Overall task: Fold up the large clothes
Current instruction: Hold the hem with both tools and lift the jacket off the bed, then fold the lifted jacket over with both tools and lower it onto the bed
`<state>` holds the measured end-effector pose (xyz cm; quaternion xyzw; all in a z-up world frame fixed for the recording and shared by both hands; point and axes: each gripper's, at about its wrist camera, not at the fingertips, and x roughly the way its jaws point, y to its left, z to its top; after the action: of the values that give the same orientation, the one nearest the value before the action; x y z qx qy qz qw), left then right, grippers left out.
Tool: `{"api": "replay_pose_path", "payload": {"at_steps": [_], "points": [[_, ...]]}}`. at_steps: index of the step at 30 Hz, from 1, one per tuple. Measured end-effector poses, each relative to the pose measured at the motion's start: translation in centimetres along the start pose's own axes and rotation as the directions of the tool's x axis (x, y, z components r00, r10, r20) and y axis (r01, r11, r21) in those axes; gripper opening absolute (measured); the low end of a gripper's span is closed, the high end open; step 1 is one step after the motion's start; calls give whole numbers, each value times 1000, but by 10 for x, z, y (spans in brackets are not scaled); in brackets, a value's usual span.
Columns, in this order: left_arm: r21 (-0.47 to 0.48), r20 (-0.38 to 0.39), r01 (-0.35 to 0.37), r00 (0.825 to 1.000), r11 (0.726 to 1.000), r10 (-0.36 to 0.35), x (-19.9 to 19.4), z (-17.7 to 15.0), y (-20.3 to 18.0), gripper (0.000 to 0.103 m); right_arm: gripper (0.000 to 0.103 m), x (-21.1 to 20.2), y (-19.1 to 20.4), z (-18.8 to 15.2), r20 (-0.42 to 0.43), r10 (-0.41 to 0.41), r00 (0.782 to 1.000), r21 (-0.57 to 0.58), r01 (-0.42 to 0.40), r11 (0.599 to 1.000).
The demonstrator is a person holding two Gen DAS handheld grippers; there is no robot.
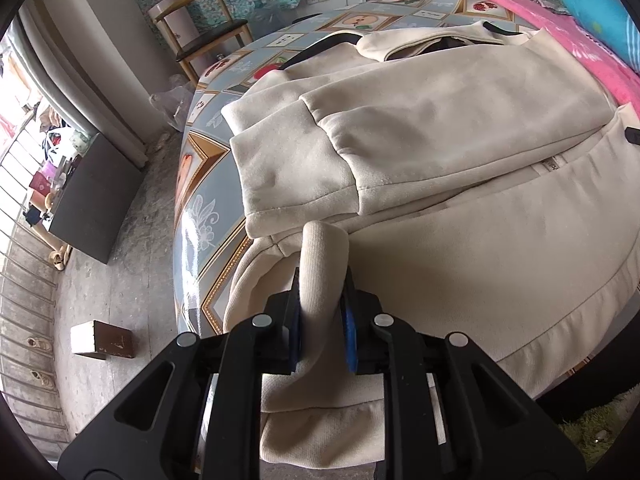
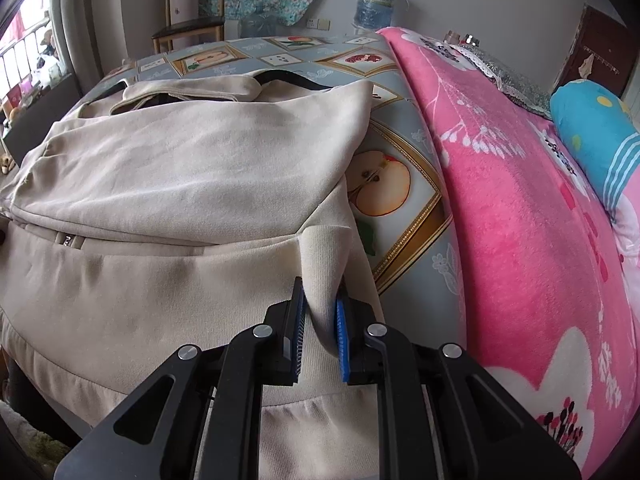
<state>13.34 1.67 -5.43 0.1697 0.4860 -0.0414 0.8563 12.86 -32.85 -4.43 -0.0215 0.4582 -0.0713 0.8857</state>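
Note:
A large cream hooded sweatshirt (image 1: 440, 128) lies on a table covered by a fruit-patterned cloth (image 1: 208, 208), its sleeves folded across the chest and its hem hanging over the near edge. My left gripper (image 1: 323, 276) is shut on a pinched fold of the sweatshirt's left side near the hem. In the right wrist view the same sweatshirt (image 2: 192, 168) fills the left half. My right gripper (image 2: 319, 288) is shut on a raised fold at its right edge. A small zip tab (image 2: 66, 239) shows on the front.
A pink floral blanket (image 2: 520, 220) and a blue pillow (image 2: 592, 136) lie along the right. A wooden chair (image 1: 200, 28) stands beyond the table. On the floor to the left are a dark cabinet (image 1: 96, 196) and a small box (image 1: 102, 344). A water bottle (image 2: 376, 4) stands at the back.

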Motion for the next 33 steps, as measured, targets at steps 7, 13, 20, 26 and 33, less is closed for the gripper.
{"api": "replay_pose_path", "payload": {"at_steps": [7, 13, 20, 26, 33], "points": [[17, 14, -83, 996, 996, 83, -5, -1, -11, 14, 11, -6, 2, -3, 35, -1, 999, -28, 2, 1000], [27, 69, -95, 993, 995, 93, -35, -7, -14, 6, 7, -25, -4, -13, 83, 14, 996, -4, -13, 1000], [41, 159, -75, 985, 996, 68, -90, -15, -19, 6, 6, -63, -13, -32, 143, 46, 989, 71, -56, 996], [-12, 247, 3, 969, 1000, 0, -129, -21, -11, 5, 6, -103, -26, -43, 205, 40, 978, 146, -71, 987], [-74, 320, 60, 947, 995, -34, -149, -7, 10, 5, 6, -128, -31, -27, 265, 21, 964, 158, -65, 985]]}}
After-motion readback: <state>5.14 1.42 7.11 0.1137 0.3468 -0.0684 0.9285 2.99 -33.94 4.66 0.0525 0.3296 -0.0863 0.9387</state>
